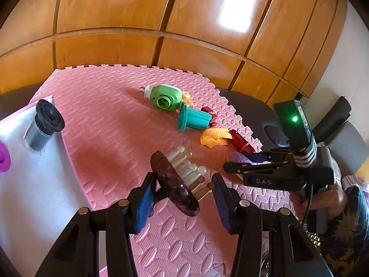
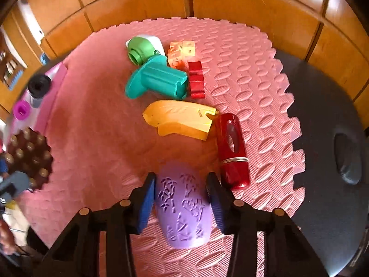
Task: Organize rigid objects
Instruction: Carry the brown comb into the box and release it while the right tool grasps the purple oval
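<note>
Right between the left gripper's point(image 1: 184, 190) jaws sits a dark brown massager point(image 1: 173, 182), pegs pointing away; the left pad touches it, the right pad is clear, so the jaws look released. Over on the right gripper point(image 2: 181, 190), the jaws straddle a purple case point(image 2: 183, 210) lying on the pink mat point(image 2: 92, 124), small gaps either side, not clenched. Just ahead of those jaws: a yellow piece point(image 2: 180, 121) and a red tube point(image 2: 234, 152) to the right. Further ahead, a teal holder point(image 2: 156, 79).
</note>
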`<state>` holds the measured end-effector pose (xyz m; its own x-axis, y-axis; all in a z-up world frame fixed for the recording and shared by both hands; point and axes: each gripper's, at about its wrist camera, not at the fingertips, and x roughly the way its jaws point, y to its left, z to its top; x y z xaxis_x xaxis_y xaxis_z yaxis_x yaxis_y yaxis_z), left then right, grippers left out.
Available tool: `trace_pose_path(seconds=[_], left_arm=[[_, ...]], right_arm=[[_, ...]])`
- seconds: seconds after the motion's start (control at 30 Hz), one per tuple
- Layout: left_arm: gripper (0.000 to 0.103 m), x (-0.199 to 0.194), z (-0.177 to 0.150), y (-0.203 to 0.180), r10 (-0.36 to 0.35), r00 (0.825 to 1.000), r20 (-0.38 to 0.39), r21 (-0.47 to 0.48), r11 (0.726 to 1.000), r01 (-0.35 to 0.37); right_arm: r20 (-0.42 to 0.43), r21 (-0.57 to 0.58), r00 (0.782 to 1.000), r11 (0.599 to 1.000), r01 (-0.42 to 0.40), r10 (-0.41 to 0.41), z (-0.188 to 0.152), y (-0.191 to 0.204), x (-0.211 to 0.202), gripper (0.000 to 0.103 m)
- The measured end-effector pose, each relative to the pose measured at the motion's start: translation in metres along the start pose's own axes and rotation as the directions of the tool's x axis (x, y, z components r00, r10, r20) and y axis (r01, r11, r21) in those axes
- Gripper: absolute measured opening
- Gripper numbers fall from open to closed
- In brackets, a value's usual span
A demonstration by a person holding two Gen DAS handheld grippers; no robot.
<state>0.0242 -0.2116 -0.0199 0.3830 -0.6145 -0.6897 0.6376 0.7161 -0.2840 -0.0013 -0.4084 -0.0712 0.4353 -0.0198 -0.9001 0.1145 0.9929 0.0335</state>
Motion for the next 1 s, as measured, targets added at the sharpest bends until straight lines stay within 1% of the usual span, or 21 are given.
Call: trace_pose_path(seconds=[0.03,0.13,0.2,0.4,0.53,0.6,0.67,0.77,0.87,1.0], left_arm=[[0.05,-0.002,-0.001,0.0,0.001,1.0,0.001,-0.001,1.0,-0.001],[0.05,-0.007,-0.001,0.001,0.01,1.0,0.008,-0.006,1.0,-0.01],[0.05,-0.013,0.0,0.004,0.015,1.0,0.014,-0.017,1.0,-0.015],[0.05,-0.037,0.004,0.028,0.029,0.999,0.046,-0.104,0.994,-0.024],[0.05,-0.054,0.006,0.053,0.07,0.995,0.074,-0.168,0.984,-0.057],[0.05,-0.06,0.005,0.07,0.105,0.991,0.078,-0.203,0.975,-0.087],[0.05,-0.063,0.003,0.088,0.145,0.987,0.071,-0.238,0.963,-0.125],[0.05,-0.058,0.002,0.116,0.192,0.981,0.033,-0.292,0.94,-0.175],[0.05,-0.049,0.003,0.138,0.219,0.976,0.0,-0.33,0.921,-0.207],[0.05,-0.034,0.013,0.154,0.249,0.968,-0.021,-0.327,0.914,-0.242]], right_arm=[[0.006,-0.016,1.0,1.0,0.015,-0.015,-0.001,0.003,0.0,0.044],[0.012,0.001,1.0,1.0,-0.006,0.006,-0.002,0.0,0.001,0.046],[0.019,-0.014,1.0,1.0,0.007,-0.007,-0.002,0.003,0.0,0.046],[0.038,-0.046,0.999,0.999,0.026,-0.024,-0.004,0.007,-0.001,0.044],[0.043,-0.044,0.999,0.999,0.019,-0.017,-0.004,0.005,-0.001,0.044],[0.044,-0.042,0.999,0.999,0.016,-0.014,-0.005,0.005,-0.001,0.044],[0.044,-0.043,0.999,0.999,0.018,-0.016,-0.005,0.006,-0.002,0.044],[0.045,-0.043,0.999,0.999,0.017,-0.015,-0.005,0.006,-0.002,0.044],[0.049,-0.05,0.999,0.999,0.019,-0.017,-0.005,0.007,-0.002,0.044],[0.054,-0.055,0.998,0.998,0.02,-0.017,-0.005,0.007,-0.001,0.044]])
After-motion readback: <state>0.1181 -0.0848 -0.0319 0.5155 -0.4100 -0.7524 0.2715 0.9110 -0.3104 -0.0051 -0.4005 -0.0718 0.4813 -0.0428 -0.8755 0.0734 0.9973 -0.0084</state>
